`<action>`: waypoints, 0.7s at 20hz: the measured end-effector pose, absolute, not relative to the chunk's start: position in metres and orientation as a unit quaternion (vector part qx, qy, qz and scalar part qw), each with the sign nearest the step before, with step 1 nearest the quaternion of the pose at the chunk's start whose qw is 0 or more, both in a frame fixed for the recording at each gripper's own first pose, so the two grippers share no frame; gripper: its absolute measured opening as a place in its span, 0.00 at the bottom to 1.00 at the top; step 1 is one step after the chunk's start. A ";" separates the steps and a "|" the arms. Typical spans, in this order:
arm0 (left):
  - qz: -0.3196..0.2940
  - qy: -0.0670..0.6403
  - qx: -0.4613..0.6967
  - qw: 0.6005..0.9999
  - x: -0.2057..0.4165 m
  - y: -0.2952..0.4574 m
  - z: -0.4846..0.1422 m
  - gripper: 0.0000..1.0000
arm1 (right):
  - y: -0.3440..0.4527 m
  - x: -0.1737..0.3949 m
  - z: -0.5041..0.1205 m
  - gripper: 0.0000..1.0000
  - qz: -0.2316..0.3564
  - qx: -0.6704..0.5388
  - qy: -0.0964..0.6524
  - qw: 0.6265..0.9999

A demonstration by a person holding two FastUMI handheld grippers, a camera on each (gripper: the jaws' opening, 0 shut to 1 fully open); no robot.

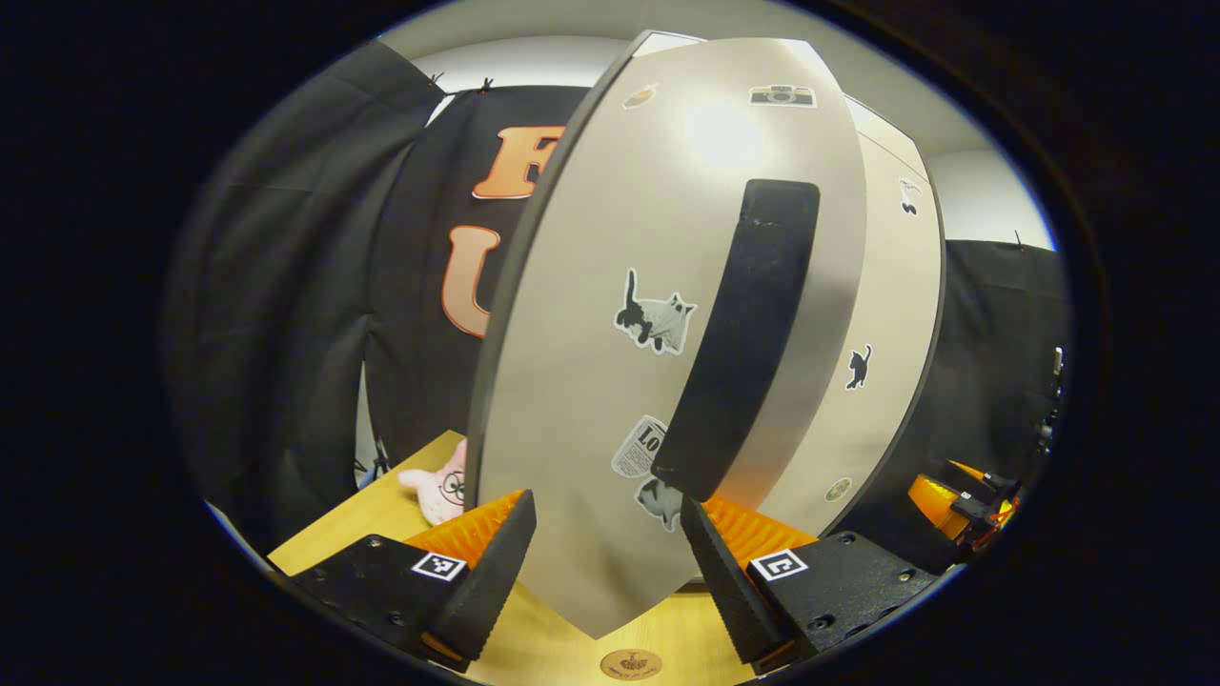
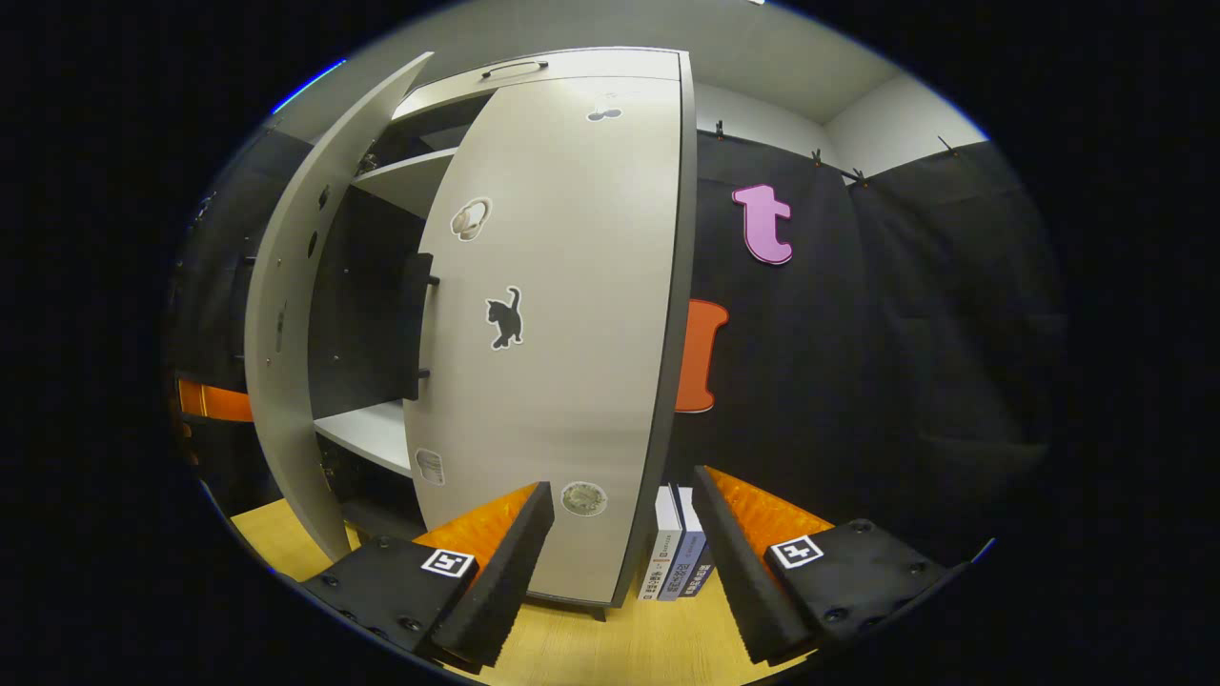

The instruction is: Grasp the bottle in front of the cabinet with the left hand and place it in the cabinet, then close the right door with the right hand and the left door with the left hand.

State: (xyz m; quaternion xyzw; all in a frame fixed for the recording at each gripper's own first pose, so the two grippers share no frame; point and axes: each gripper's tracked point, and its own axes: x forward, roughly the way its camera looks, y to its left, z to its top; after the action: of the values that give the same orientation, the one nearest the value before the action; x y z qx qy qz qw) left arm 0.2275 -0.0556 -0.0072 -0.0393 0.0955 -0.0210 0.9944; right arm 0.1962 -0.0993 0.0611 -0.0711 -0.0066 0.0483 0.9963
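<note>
The grey cabinet's left door (image 1: 591,286) stands ajar close in front of my left gripper (image 1: 605,510), which is open with the door's lower part between its fingers, neither pressing on it. The door's black handle (image 1: 748,333) rises just above the right finger. Beyond it the right door (image 1: 891,314) lies against the cabinet front. In the right gripper view my right gripper (image 2: 624,488) is open and holds nothing, a little in front of the right door (image 2: 562,314). The left door (image 2: 286,314) swings outward, and shelves (image 2: 372,433) show in the gap.
A pink plush toy (image 1: 440,486) lies on the wooden table (image 1: 381,514) left of the cabinet. Several books (image 2: 679,553) stand against the cabinet's right side. The other gripper (image 1: 958,505) shows at the far right of the left gripper view. Black cloth walls surround the booth.
</note>
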 end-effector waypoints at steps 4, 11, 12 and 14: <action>-0.016 0.100 -0.018 0.995 0.242 -0.065 -0.023 0.94 | -0.119 0.198 0.064 0.97 0.037 -0.069 -0.012 0.997; -0.011 0.097 -0.007 0.995 0.250 -0.070 -0.023 0.93 | -0.147 0.201 0.059 0.97 0.018 -0.051 -0.006 0.999; -0.010 0.097 -0.006 0.995 0.250 -0.070 -0.023 0.93 | -0.151 0.200 0.061 0.97 0.014 -0.051 -0.009 0.999; -0.014 0.099 -0.004 0.995 0.252 -0.072 -0.025 0.93 | -0.156 0.201 0.063 0.97 0.008 -0.052 -0.013 0.999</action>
State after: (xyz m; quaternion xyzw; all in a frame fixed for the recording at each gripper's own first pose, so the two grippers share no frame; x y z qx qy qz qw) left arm 0.2522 -0.0724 -0.0250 -0.0039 0.0994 -0.0136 0.9949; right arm 0.2005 -0.1557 0.0629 -0.0519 -0.0126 0.0079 0.9985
